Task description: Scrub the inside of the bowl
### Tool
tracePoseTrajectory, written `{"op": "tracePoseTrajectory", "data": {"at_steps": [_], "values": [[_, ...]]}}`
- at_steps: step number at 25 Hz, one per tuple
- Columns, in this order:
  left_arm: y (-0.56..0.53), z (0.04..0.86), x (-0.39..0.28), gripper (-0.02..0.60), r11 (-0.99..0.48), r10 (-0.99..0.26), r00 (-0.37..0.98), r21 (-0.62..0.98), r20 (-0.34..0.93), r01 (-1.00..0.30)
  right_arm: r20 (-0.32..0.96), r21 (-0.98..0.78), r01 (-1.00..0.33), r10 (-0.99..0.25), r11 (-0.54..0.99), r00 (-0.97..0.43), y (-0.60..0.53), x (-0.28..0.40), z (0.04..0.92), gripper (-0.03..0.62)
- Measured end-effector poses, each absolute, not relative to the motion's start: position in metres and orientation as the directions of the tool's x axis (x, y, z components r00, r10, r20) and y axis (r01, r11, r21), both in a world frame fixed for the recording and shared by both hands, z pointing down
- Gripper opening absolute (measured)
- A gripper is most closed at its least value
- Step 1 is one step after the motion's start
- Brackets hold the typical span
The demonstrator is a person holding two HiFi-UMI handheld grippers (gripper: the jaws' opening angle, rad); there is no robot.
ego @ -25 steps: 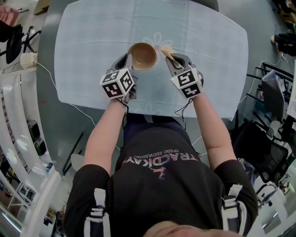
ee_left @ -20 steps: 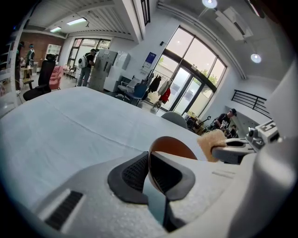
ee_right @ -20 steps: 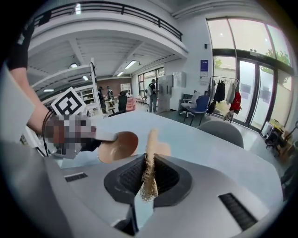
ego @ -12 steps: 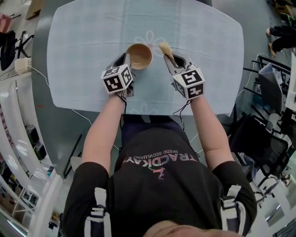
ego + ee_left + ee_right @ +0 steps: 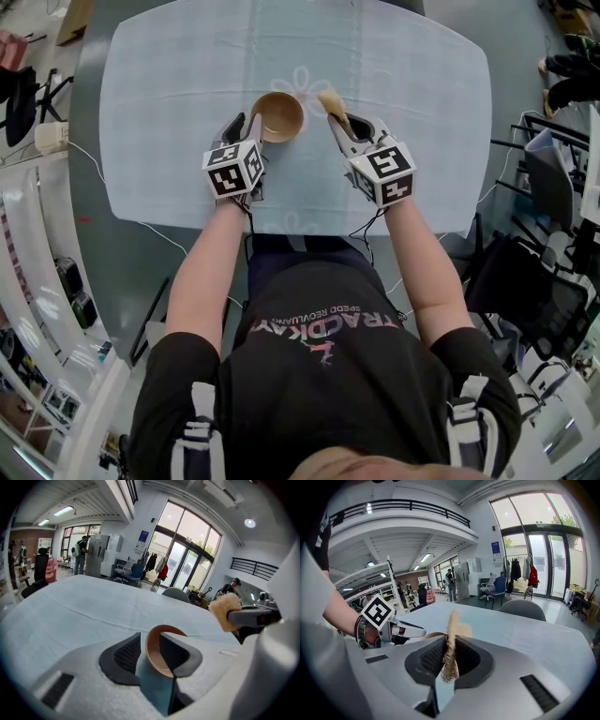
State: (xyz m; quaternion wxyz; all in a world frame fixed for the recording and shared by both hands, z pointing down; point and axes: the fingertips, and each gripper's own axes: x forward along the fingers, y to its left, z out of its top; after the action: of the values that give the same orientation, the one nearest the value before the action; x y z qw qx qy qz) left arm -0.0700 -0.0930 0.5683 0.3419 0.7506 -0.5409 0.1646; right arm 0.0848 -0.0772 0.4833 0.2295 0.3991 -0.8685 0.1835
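Note:
A brown wooden bowl [image 5: 278, 116] stands upright on the pale blue tablecloth [image 5: 178, 84]. My left gripper [image 5: 243, 124] straddles its near-left rim. In the left gripper view the bowl wall [image 5: 154, 660] is between the jaws, which are opening: a gap shows beside the left pad [image 5: 125, 652], so the left gripper [image 5: 152, 645] no longer clamps it. My right gripper [image 5: 341, 125] is shut on a tan fibrous scrubber [image 5: 330, 99], held just right of the bowl and above the cloth. In the right gripper view, the scrubber [image 5: 451, 653] stands pinched between the pads of the right gripper [image 5: 450, 662].
The tablecloth covers a grey oval table [image 5: 89, 141] with its near edge close to the person's body. A white cable [image 5: 141, 211] runs off the left side. Shelving [image 5: 37, 281] stands at the left, dark chairs and gear [image 5: 553, 187] at the right. A grey chair [image 5: 524, 609] faces the far side.
The left jaws have spread apart from their tight hold on the bowl's rim. The right gripper and scrubber stay just right of the bowl.

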Motion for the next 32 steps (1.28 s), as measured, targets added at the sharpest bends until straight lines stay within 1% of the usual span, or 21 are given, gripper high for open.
{"op": "tracePoseTrajectory", "data": {"at_steps": [2, 4, 5, 6, 7, 12, 16, 19, 22, 26, 32], "values": [[-0.090, 0.550, -0.073, 0.127, -0.205, -0.729, 0.358, 0.312, 0.584, -0.928, 0.522, -0.140, -0.775, -0.619, 0.616, -0.586, -0.077, 0.084, 0.473, 0.032], [-0.086, 0.526, -0.075, 0.099, -0.237, -0.760, 0.358, 0.281, 0.543, -0.930, 0.500, -0.142, -0.773, -0.630, 0.618, -0.595, -0.076, 0.084, 0.460, 0.032], [-0.084, 0.512, -0.076, 0.081, -0.255, -0.775, 0.358, 0.260, 0.521, -0.931, 0.487, -0.143, -0.772, -0.635, 0.620, -0.600, -0.076, 0.083, 0.453, 0.032], [-0.083, 0.498, -0.078, 0.048, -0.274, -0.790, 0.359, 0.237, 0.497, -0.932, 0.473, -0.144, -0.769, -0.640, 0.622, -0.606, -0.076, 0.081, 0.445, 0.032], [-0.081, 0.483, -0.079, 0.037, -0.292, -0.804, 0.361, 0.215, 0.472, -0.932, 0.458, -0.144, -0.767, -0.645, 0.626, -0.612, -0.077, 0.079, 0.437, 0.032], [-0.070, 0.409, -0.076, 0.026, -0.366, -0.851, 0.395, 0.148, 0.346, -0.919, 0.364, -0.126, -0.751, -0.674, 0.649, -0.643, -0.072, 0.070, 0.386, 0.032], [-0.059, 0.353, -0.076, 0.023, -0.393, -0.875, 0.408, 0.111, 0.259, -0.913, 0.286, -0.088, -0.735, -0.690, 0.672, -0.665, -0.067, 0.062, 0.339, 0.032], [-0.045, 0.321, -0.077, 0.017, -0.401, -0.885, 0.416, 0.112, 0.210, -0.909, 0.238, -0.055, -0.728, -0.699, 0.683, -0.674, -0.059, 0.059, 0.304, 0.032], [-0.028, 0.301, -0.078, 0.017, -0.402, -0.889, 0.416, 0.112, 0.191, -0.909, 0.199, -0.030, -0.721, -0.703, 0.692, -0.683, -0.048, 0.058, 0.276, 0.032], [-0.011, 0.294, -0.076, 0.017, -0.404, -0.888, 0.419, 0.113, 0.190, -0.908, 0.163, -0.015, -0.713, -0.702, 0.701, -0.693, -0.034, 0.058, 0.256, 0.032], [0.011, 0.311, -0.069, 0.017, -0.416, -0.871, 0.436, 0.134, 0.227, -0.900, 0.193, -0.051, -0.715, -0.695, 0.697, -0.692, -0.011, 0.054, 0.275, 0.032]]}}
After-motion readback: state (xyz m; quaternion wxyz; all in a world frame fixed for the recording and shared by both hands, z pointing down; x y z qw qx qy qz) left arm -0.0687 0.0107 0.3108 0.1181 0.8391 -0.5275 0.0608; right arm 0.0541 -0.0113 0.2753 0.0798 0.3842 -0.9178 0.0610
